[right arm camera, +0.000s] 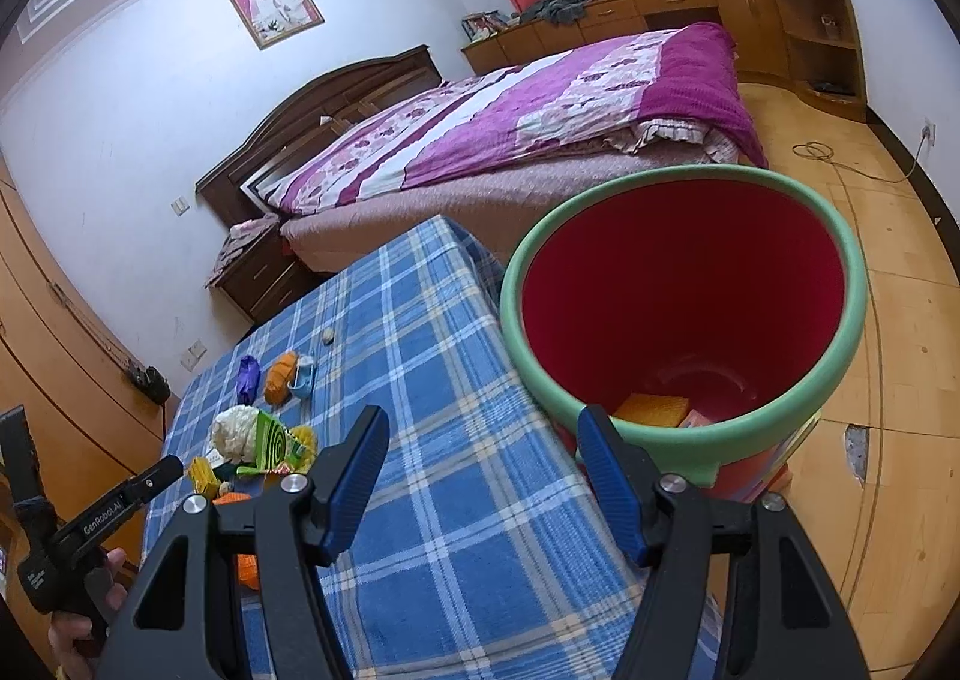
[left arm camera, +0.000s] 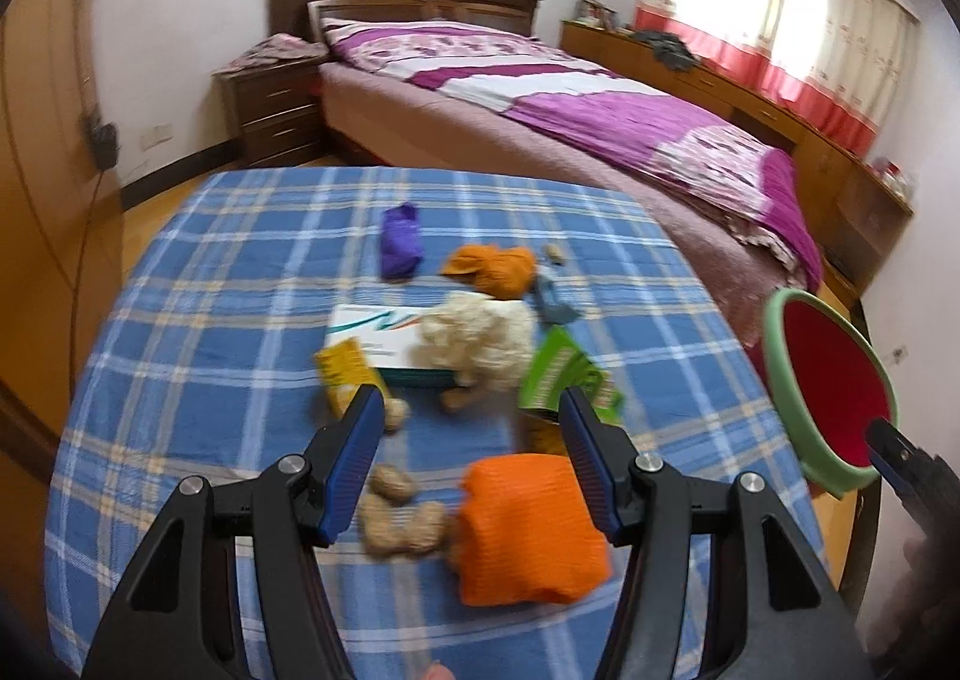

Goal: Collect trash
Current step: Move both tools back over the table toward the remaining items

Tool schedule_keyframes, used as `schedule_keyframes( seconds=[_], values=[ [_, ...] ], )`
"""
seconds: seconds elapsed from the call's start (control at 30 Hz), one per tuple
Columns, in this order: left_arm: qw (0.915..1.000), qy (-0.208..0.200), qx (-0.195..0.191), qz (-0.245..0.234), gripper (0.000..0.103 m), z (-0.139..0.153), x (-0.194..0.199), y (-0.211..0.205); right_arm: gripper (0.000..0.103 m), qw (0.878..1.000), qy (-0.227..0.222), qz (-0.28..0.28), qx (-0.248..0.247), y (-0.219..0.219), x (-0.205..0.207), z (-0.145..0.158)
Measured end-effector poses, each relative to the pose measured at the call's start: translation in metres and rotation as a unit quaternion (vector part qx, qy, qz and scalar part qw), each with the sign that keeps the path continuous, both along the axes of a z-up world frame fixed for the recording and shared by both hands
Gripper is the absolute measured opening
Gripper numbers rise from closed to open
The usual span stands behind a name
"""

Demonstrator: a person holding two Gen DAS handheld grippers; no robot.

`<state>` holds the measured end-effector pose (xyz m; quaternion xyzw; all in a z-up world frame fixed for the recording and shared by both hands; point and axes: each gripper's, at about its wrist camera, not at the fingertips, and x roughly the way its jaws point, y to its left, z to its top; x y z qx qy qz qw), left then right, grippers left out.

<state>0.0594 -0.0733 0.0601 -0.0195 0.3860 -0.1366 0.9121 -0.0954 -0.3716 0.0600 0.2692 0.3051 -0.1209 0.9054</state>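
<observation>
My left gripper (left arm camera: 474,422) is open and empty above the blue plaid table (left arm camera: 210,284). Below its fingers lie several peanuts (left arm camera: 399,518) and an orange folded cloth (left arm camera: 528,530). Beyond are a yellow packet (left arm camera: 348,374), a white box (left arm camera: 384,338), a cauliflower (left arm camera: 480,338), a green wrapper (left arm camera: 561,374), a purple bag (left arm camera: 399,242) and an orange bag (left arm camera: 498,266). My right gripper (right arm camera: 480,440) is open and empty beside the red bin with a green rim (right arm camera: 684,296). The bin holds an orange piece (right arm camera: 651,410). The bin also shows in the left wrist view (left arm camera: 831,380).
A bed with a purple quilt (left arm camera: 600,98) stands behind the table. A dark nightstand (left arm camera: 276,104) is at the left. Wooden cabinets (right arm camera: 690,14) run under the window. The bin stands off the table's right edge over the wooden floor (right arm camera: 888,320).
</observation>
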Motion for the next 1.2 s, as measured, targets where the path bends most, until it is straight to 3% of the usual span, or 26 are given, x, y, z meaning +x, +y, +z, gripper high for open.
schedule_keyframes(
  seconds=[0.37, 0.77, 0.87, 0.93, 1.2],
  values=[
    [0.9964, 0.034, -0.013, 0.077, 0.061, -0.028, 0.037, 0.047, 0.068, 1.000, 0.022, 0.017, -0.004, 0.014, 0.018, -0.007],
    [0.9958, 0.060, -0.030, 0.062, 0.061, -0.051, 0.056, 0.041, 0.068, 0.998, 0.043, 0.036, -0.013, 0.028, 0.034, -0.012],
    [0.9951, 0.067, -0.043, 0.058, 0.050, -0.054, 0.059, 0.043, 0.068, 0.998, 0.043, 0.043, -0.019, 0.033, 0.039, -0.010],
    [0.9953, 0.066, -0.049, 0.051, 0.034, -0.054, 0.060, 0.044, 0.068, 0.997, 0.043, 0.053, -0.026, 0.039, 0.044, -0.008],
    [0.9954, 0.039, -0.071, 0.051, 0.032, -0.040, 0.052, 0.059, 0.069, 0.992, 0.045, 0.109, -0.033, 0.067, 0.071, -0.005]
  ],
)
